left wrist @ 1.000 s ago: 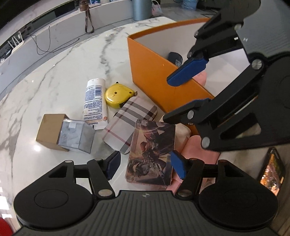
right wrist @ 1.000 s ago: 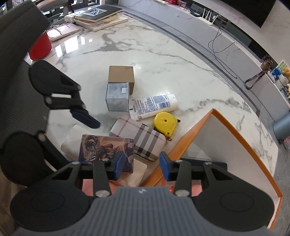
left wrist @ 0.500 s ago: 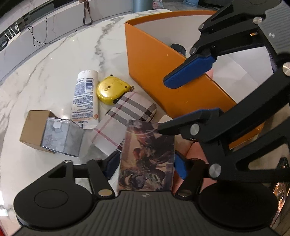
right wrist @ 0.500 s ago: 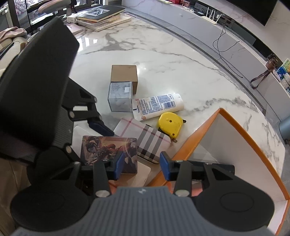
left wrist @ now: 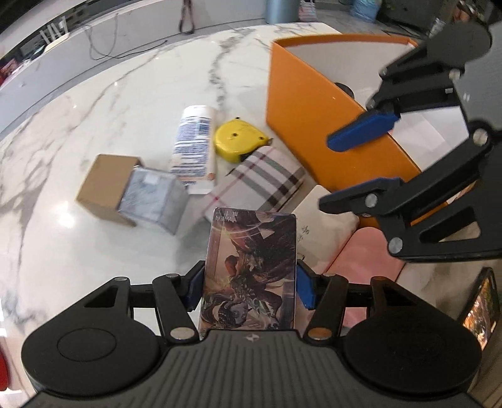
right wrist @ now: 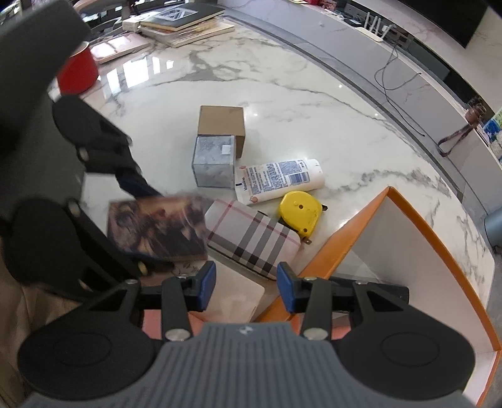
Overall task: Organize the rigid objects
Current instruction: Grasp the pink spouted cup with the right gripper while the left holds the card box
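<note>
My left gripper (left wrist: 249,290) is shut on a picture card box (left wrist: 251,270) with dark fantasy art and holds it lifted above the table; the box shows blurred in the right wrist view (right wrist: 157,227). My right gripper (right wrist: 246,284) is open and empty, over the near corner of the orange box (right wrist: 357,233); it also shows in the left wrist view (left wrist: 360,163). On the marble lie a plaid case (left wrist: 260,182), a yellow tape measure (left wrist: 240,142), a white lotion bottle (left wrist: 194,149), a silver cube (left wrist: 152,199) and a brown carton (left wrist: 103,182).
The orange box (left wrist: 304,125) holds a dark object (left wrist: 345,89). A white pad (left wrist: 323,226) and a pink sheet (left wrist: 367,254) lie beneath the grippers. A phone (left wrist: 481,309) lies at right. A red cup (right wrist: 77,67) and stacked books (right wrist: 182,18) stand far off.
My left gripper closed on the picture card box and lifted it off the white pad. The right gripper stayed open by the orange box corner.
</note>
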`<state>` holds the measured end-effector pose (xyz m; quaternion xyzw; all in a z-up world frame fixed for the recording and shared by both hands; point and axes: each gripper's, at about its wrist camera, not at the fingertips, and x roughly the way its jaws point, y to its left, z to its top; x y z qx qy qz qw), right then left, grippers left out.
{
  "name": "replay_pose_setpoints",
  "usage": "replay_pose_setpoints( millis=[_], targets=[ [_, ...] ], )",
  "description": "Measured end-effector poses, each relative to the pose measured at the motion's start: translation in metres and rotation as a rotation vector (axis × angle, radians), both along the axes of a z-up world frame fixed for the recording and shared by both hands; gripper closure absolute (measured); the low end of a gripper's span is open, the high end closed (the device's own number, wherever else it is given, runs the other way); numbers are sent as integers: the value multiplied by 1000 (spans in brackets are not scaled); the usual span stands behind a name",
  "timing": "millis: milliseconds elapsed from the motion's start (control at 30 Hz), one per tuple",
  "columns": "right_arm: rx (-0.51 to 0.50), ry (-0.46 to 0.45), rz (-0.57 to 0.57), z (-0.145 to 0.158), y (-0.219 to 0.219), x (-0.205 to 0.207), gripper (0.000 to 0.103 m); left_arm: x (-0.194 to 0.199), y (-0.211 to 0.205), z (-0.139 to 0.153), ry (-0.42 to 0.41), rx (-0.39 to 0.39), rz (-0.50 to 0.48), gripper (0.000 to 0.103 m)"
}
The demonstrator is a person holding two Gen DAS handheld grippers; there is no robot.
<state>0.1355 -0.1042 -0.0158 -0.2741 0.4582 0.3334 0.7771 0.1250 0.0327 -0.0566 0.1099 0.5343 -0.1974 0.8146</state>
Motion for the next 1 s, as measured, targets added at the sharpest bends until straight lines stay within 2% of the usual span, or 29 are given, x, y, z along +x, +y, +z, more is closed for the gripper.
replay_pose_setpoints(
  millis=[233, 333, 367, 467, 600, 800, 1000],
  targets=[
    [-57, 41, 118, -3, 8, -18, 57, -10, 13, 10, 3, -22, 19, 36],
    [-96, 63, 184, -11, 13, -30, 51, -14, 13, 8, 6, -23, 16, 36],
    [-113, 66, 213, -14, 15, -35, 46, -12, 11, 5, 7, -22, 17, 36],
    [-152, 80, 274, -21, 19, -45, 41, -19, 11, 6, 6, -16, 14, 36],
    [-162, 115, 296, -26, 22, -48, 35, -20, 9, 6, 10, -13, 4, 36],
    [-225, 76, 346, -35, 25, -59, 26, -17, 6, 1, 16, -2, -2, 36],
    [-212, 72, 333, -40, 26, -54, 15, -17, 4, 0, 18, 6, -2, 36]
  ],
)
